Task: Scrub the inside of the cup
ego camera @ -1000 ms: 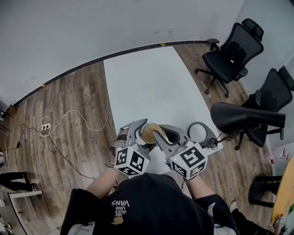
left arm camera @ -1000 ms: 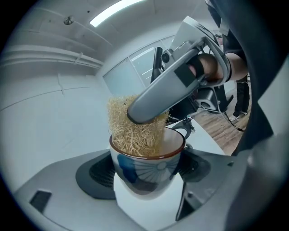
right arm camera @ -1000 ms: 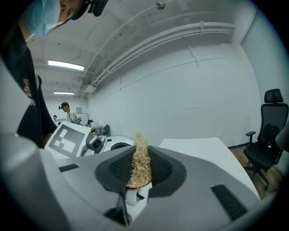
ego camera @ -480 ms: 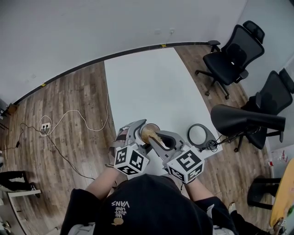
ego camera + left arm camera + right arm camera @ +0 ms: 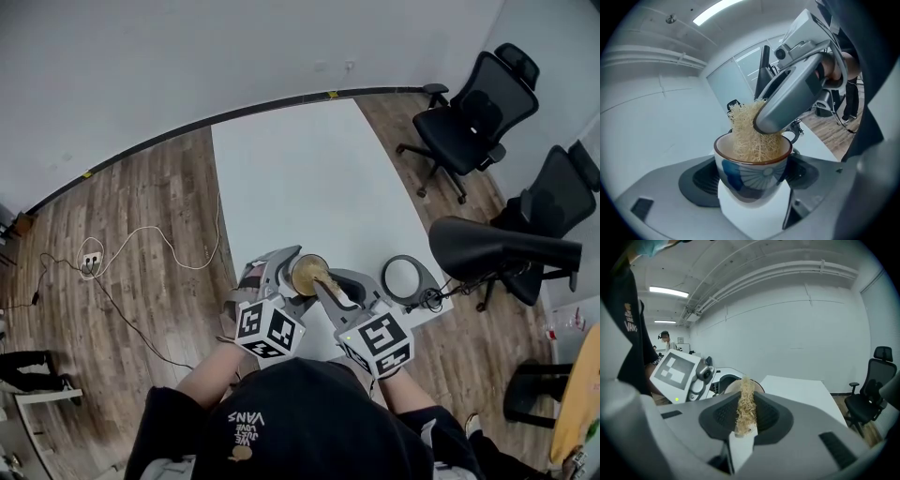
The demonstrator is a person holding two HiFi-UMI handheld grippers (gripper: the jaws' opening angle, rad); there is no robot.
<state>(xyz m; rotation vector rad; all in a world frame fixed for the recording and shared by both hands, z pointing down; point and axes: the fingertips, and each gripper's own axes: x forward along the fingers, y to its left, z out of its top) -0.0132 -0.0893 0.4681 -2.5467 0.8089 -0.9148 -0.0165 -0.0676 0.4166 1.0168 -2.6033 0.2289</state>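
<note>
- Left gripper point(image 5: 286, 270) – jaws clamped on the cup point(image 5: 752, 171), one pad on each side of its body. Its own view shows this plainly; the head view gives me only the rim from above.
- The cup is upright, at the near end of the white table point(image 5: 309, 178). I can't tell whether it rests on the top or is lifted off it.
- Glaze detail shows only in the left gripper view: brown rim, blue-and-white pattern on the wall.
- Right gripper point(image 5: 339, 289) – jaws narrow, pinching a straw-coloured scrubber point(image 5: 749, 136). Its own view shows the fibres squeezed between the pads.
- That view almost hides the cup; only a sliver of rim shows behind the fibres.
- The left gripper view fills that gap: the scrubber's bushy end is down inside the cup, and the right gripper's tip is tilted in over the rim.
- Only the head view shows the surroundings – a ring-shaped thing point(image 5: 405, 274) on the table right of the cup, black chairs point(image 5: 469, 103) beyond, and a white cable point(image 5: 141, 234) on the wood floor to the left.
</note>
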